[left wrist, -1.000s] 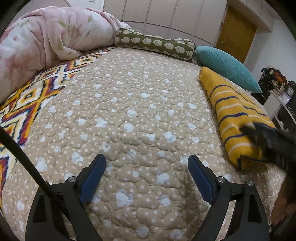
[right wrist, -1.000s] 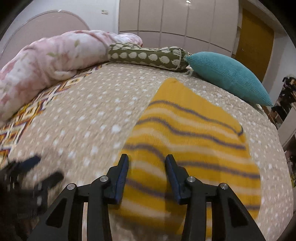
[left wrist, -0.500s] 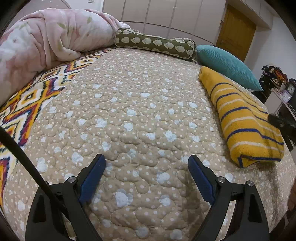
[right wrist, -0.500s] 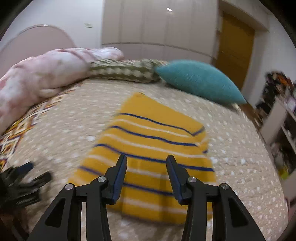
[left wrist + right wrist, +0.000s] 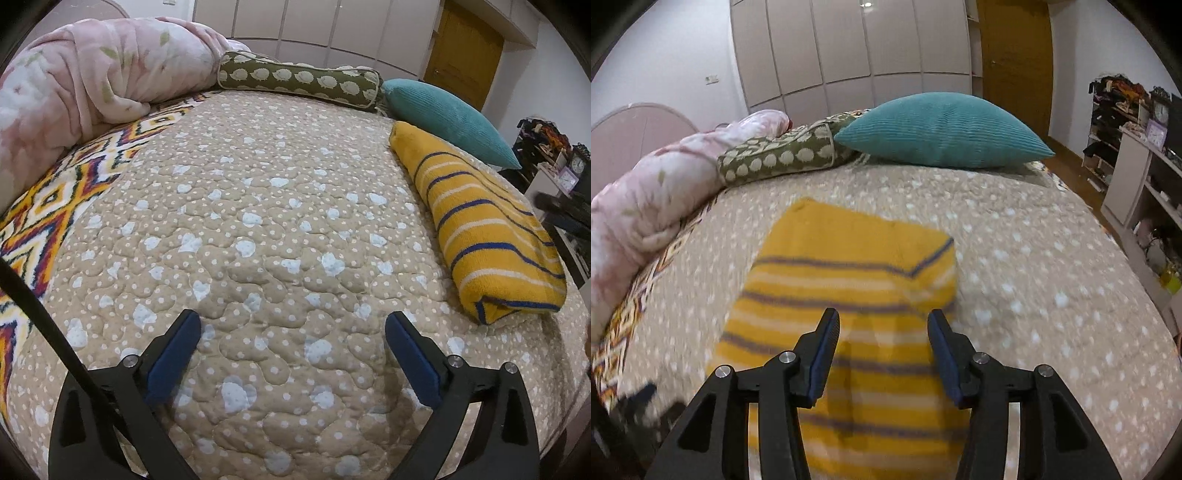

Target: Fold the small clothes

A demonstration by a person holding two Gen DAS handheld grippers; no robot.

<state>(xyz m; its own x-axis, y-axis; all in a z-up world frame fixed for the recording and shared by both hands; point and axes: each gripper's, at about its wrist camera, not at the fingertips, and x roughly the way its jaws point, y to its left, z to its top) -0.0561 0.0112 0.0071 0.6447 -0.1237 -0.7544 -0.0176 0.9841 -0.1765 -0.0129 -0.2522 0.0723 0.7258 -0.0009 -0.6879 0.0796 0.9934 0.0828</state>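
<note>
Since a second ago the right gripper (image 5: 882, 328) has drawn back above the folded yellow jumper (image 5: 487, 236), which lies beside the teal cushion (image 5: 447, 118), both grippers' jaws having just widened on nothing, left gripper (image 5: 293, 328) widest, so this fold looks finished and fetching another garment comes next.

Folded yellow garment (image 5: 491, 236): thick knitted cloth, matt, with blue and cream stripes; bedspread (image 5: 258, 229): quilted cloth, puckered along its stitching, matt; teal cushion (image 5: 942, 129): ribbed, corduroy-like cloth; pink blanket (image 5: 74, 81): soft, fleecy cloth; olive bolster (image 5: 299, 79): printed woven cloth; left gripper (image 5: 291, 354) and right gripper (image 5: 882, 350): matt black plastic, blue pads, bright metal screws; door (image 5: 1015, 62): smooth wood.
</note>
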